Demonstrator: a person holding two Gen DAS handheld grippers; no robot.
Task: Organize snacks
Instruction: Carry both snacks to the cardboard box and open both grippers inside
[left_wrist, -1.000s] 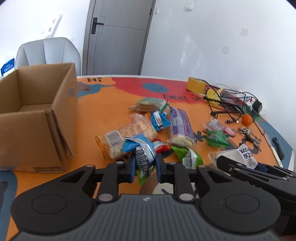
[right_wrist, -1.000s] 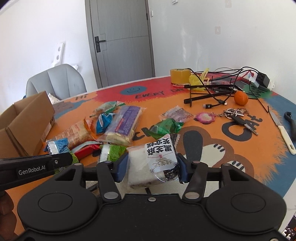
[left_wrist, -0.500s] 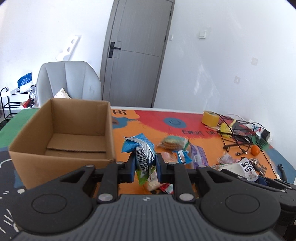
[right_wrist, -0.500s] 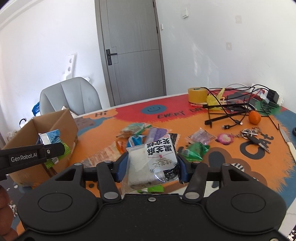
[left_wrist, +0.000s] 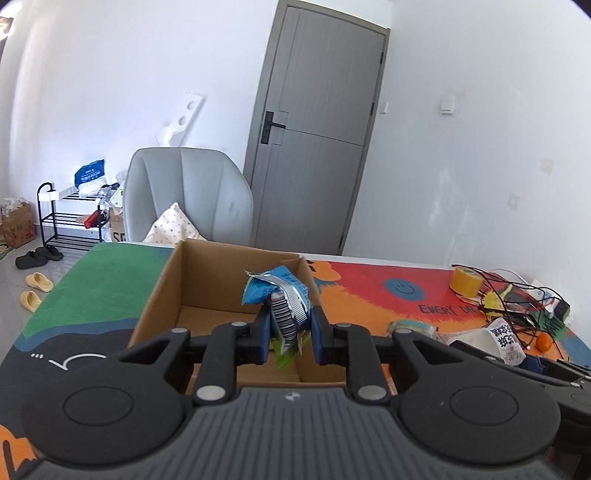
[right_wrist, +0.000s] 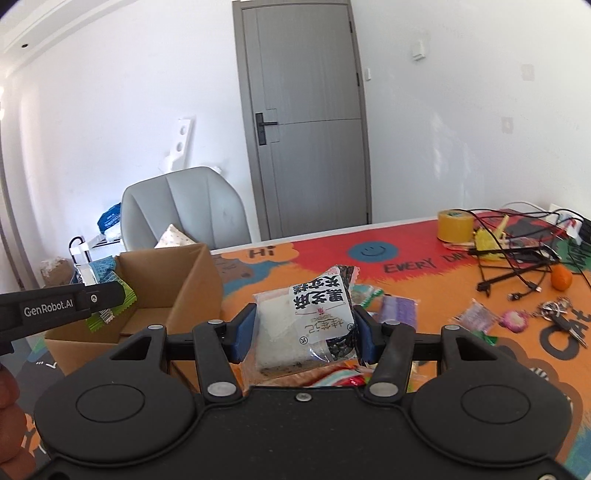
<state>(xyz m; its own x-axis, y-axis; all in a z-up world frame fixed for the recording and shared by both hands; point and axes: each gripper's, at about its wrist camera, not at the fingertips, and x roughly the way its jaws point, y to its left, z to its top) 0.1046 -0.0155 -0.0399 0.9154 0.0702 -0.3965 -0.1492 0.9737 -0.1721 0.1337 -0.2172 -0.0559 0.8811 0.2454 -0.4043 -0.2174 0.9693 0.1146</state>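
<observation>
Left wrist view: my left gripper pinches a blue wrapper above the cardboard box; it may slip.

Right wrist view: my right gripper clamps a clear packet beside the box, risking collision with the left.

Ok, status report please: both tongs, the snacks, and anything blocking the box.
Left tongs shut on blue snack packet, over cardboard box. Right tongs shut on black sesame cake pack, short of the box. Nothing in the way.
</observation>
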